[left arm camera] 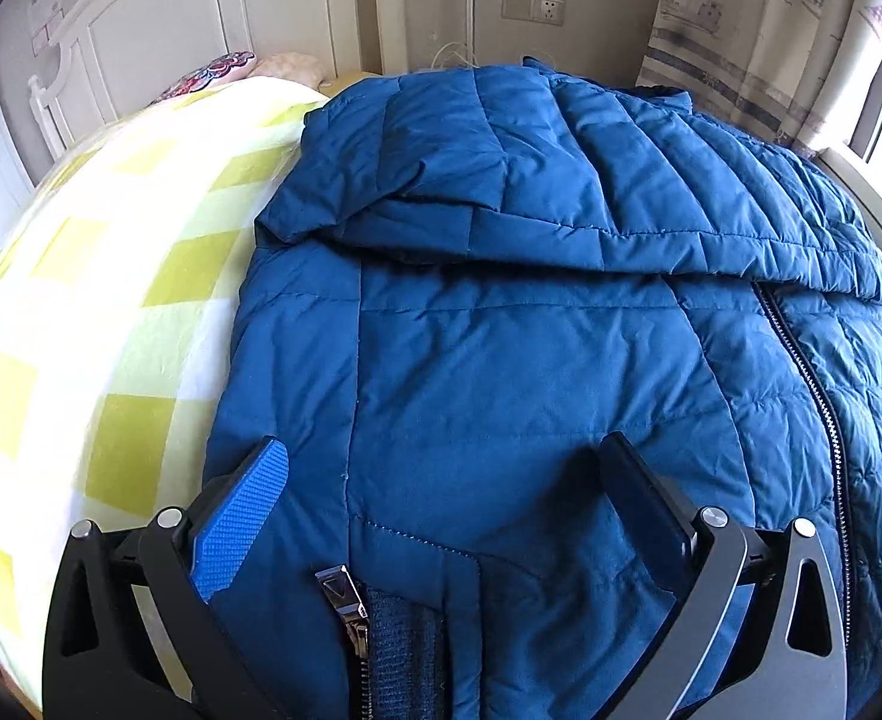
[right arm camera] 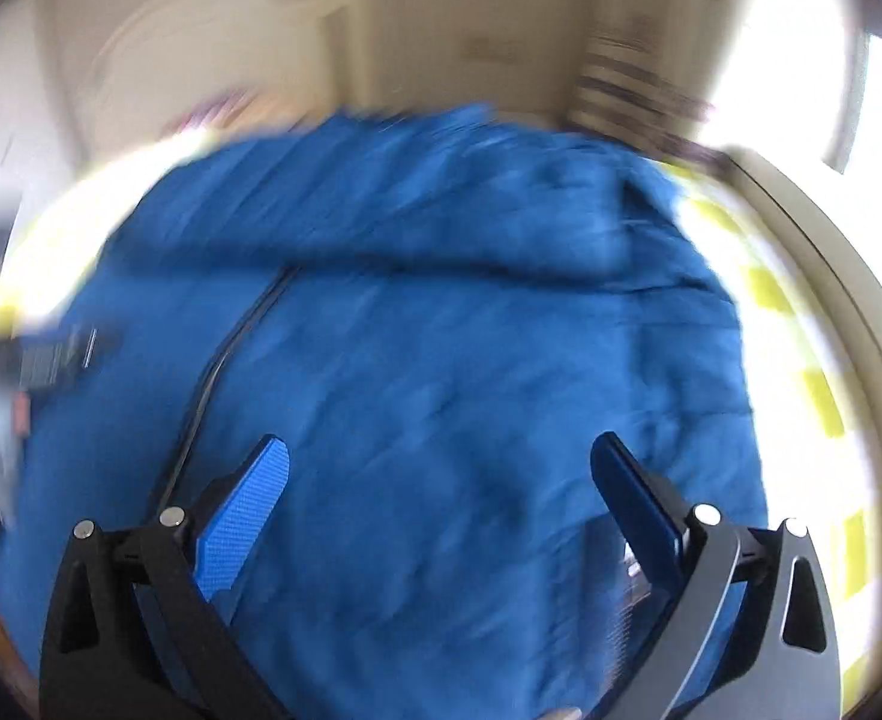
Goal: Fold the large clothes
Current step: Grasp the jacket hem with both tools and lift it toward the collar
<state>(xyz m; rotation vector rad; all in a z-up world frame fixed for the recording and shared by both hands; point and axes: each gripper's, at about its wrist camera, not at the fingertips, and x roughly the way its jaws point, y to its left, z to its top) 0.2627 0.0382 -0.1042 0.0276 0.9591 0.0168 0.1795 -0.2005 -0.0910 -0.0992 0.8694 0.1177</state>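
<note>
We hold both the left gripper (left arm camera: 441, 450) and right gripper (right arm camera: 441, 450) with jaws spread above the blue jacket (left arm camera: 531, 360), its hood at twelve o'clock on the bed (left arm camera: 111, 300).

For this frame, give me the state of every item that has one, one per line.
Blue quilted puffer jacket: spread on the bed, sleeves folded across the chest, not yet folded up.
Black front zipper: closed along the visible stretch.
Yellow-and-white checked bedsheet: spread flat under the jacket.
Left tongs: open, above the jacket's hem.
Right tongs: open, nothing gripped; view motion-blurred.
</note>
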